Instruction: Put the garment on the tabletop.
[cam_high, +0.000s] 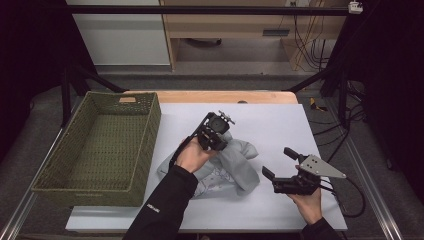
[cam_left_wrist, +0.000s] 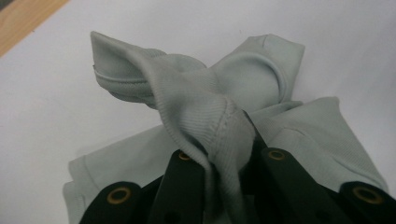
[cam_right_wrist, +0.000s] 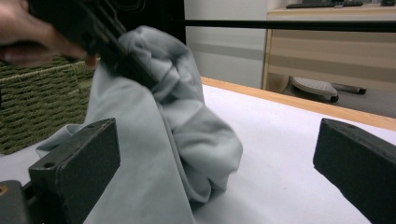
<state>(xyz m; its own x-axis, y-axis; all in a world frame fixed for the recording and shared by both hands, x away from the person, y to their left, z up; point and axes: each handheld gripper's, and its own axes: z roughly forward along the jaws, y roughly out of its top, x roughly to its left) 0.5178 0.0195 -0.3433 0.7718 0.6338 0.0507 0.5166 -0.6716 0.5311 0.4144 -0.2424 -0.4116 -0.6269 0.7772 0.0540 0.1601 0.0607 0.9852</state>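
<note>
Grey garment (cam_high: 235, 167), soft ribbed knit, lies bunched mid-surface (cam_high: 280, 125), long axis diagonal; left claw (cam_high: 223, 145) is clenched on its cuff, right claw (cam_high: 277, 162) released beside it.

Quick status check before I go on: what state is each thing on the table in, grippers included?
Left gripper: shut on a ribbed fold of the grey garment, lifting it.
Right gripper: open, holding nothing, beside the garment.
Grey garment: crumpled, partly raised off the white mat, the rest lying on it.
Green woven basket: upright, empty, at the mat's left edge.
</note>
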